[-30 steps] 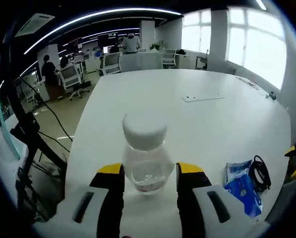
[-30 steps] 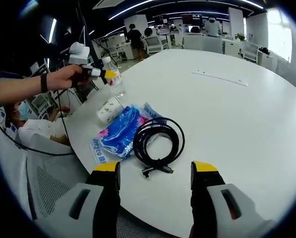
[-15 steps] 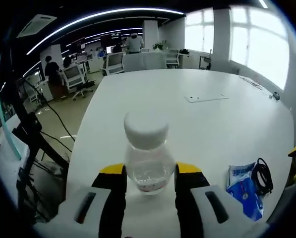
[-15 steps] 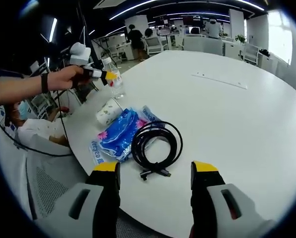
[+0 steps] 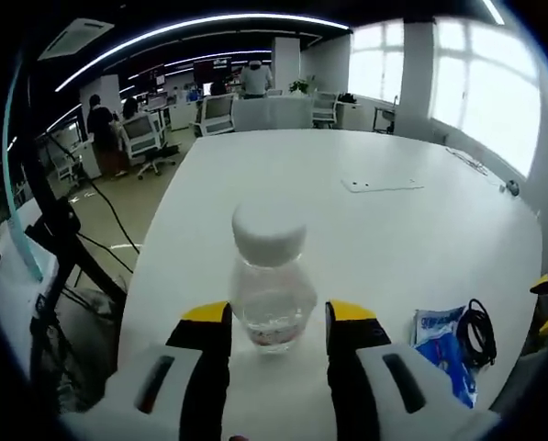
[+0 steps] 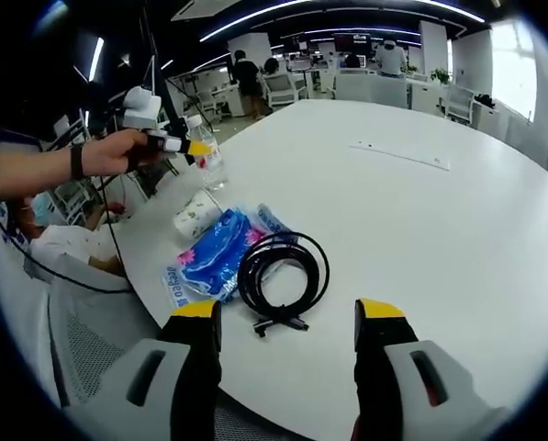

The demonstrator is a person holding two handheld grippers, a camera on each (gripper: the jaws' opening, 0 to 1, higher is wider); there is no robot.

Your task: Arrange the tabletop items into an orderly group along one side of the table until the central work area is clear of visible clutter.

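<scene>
So my left hand-held gripper (image 5: 275, 323) has a small clear bottle (image 5: 271, 287) sitting between its yellow-tipped jaws, near the edge of the white counter (image 5: 365, 220). I honestly can't tell if the jaws are touching it or just standing beside it; the gaps look tiny on both sides.

My guess is the bottle will be light: it's see-through, with only a little liquid showing at the bottom, plus a fat white cap. Thin plastic like that probably dents if squeezed hard and can slip, so I'd hold the lower body where it's widest and keep it upright.

My right hand-held gripper (image 6: 290, 323) is spread wide with nothing in it, hanging over the near edge of the counter. Ahead of it are the black cable (image 6: 283, 277), coiled in a loop, touching a blue tissue pack (image 6: 211, 259), with a small paper roll (image 6: 197, 214) just beside that.

The cable looks floppy, so I'd pinch across several strands of the coil or it'll uncoil. The tissue pack looks soft and squashy, and its wrapper could be slick, so I'd grab it across the middle.
</scene>
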